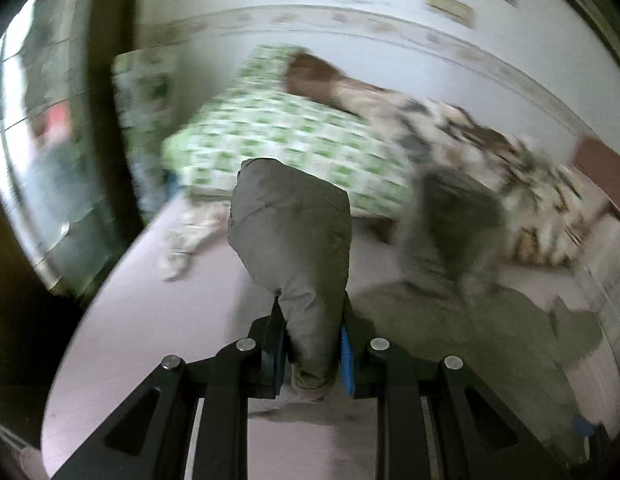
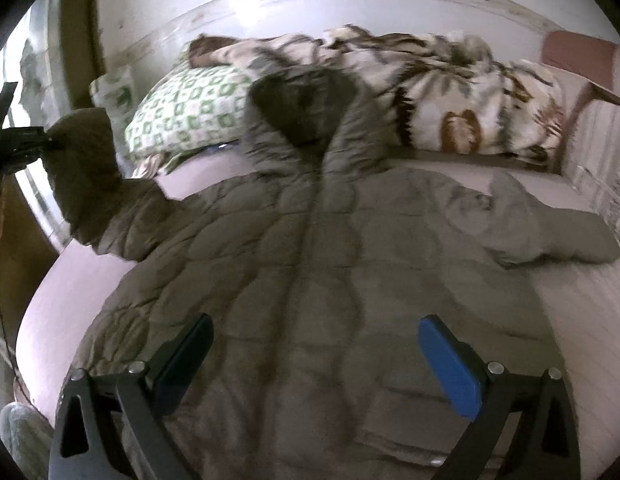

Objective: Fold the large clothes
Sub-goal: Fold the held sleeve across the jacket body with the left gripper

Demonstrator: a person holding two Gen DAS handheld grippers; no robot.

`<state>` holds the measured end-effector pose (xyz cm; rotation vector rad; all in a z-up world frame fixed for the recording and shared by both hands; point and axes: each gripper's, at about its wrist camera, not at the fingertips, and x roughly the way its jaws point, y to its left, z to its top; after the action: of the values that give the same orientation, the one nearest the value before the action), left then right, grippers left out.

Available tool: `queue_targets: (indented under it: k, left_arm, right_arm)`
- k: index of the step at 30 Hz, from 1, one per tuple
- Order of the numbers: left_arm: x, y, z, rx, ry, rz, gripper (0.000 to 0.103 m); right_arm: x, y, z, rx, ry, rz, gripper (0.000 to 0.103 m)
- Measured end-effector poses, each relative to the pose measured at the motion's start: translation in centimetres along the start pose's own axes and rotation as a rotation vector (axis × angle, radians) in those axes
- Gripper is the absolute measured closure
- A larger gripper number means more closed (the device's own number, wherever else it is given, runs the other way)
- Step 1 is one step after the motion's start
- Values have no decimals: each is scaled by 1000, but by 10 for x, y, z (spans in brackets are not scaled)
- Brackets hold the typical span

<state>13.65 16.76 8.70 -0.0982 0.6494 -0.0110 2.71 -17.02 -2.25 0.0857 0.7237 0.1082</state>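
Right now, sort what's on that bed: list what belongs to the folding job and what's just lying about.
For the job:
- grey puffer jacket, spread on the bed
- its sleeve, clamped in the left gripper
- right gripper, open above the jacket

Lying about:
- green-patterned pillow
- floral blanket along the wall

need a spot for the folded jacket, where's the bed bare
Bare sheet along the near left edge, beside the jacket. A smaller strip on the right, between the flat sleeve and the floral blanket. The head end is crowded: green pillow, blanket and hood.
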Motion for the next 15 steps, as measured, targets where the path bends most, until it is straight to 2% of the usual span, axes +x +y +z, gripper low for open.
queue_targets:
  k: [3,10,13,15]
  left_arm:
    - [11,-53,-17,53,32,-70,80]
    - [53,-189,-65,167,170,-234,78]
    - [66,-246,-82,261,211,-231,54]
    - [60,-269,-87,296,190,-260,31]
  right_arm:
    - [-6,-24,0,49,-8,-13,0]
    - [-26,-62,-4,99,-28,-50,0]
    - [-35,-80,-10,125,-15,-79,0]
    - [-38,-91,-13,139,-2,-90,0]
